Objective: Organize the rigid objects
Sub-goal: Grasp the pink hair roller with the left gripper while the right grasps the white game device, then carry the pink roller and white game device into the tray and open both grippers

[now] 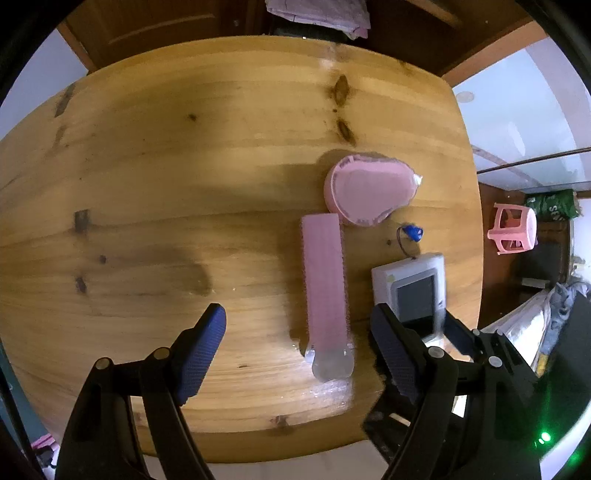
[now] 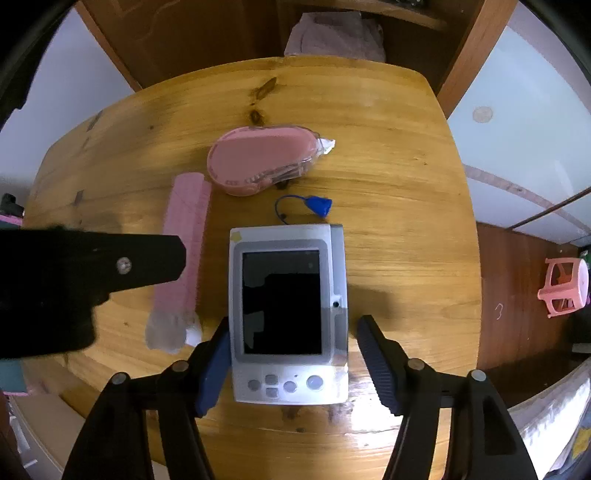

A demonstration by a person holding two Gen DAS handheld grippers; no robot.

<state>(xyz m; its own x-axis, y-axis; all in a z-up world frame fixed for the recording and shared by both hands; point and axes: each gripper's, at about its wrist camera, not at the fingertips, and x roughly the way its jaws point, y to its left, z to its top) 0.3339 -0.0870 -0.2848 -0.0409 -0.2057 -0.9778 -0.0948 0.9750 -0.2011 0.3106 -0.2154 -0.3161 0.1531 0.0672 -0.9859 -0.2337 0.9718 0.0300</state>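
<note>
On the wooden table (image 1: 147, 184) lie a long pink ribbed bar (image 1: 325, 280) with a clear near end, a pink oval case (image 1: 369, 192), a small blue piece on a cord (image 1: 412, 232) and a grey handheld device (image 2: 288, 306) with a dark screen. My left gripper (image 1: 297, 317) hangs open above the near end of the pink bar, touching nothing. My right gripper (image 2: 293, 323) straddles the device's lower half. Its left pad (image 2: 214, 365) lies against the device's left edge, while a gap shows between the right pad and the device. The left gripper's black arm (image 2: 110, 266) hides part of the pink bar (image 2: 184, 251).
The table's (image 2: 399, 184) left half is bare wood, with its front edge close below both grippers. A folded pinkish cloth (image 1: 317, 14) sits beyond the far edge. A pink plastic stool (image 2: 565, 288) stands on the floor to the right, with bags and bedding nearby.
</note>
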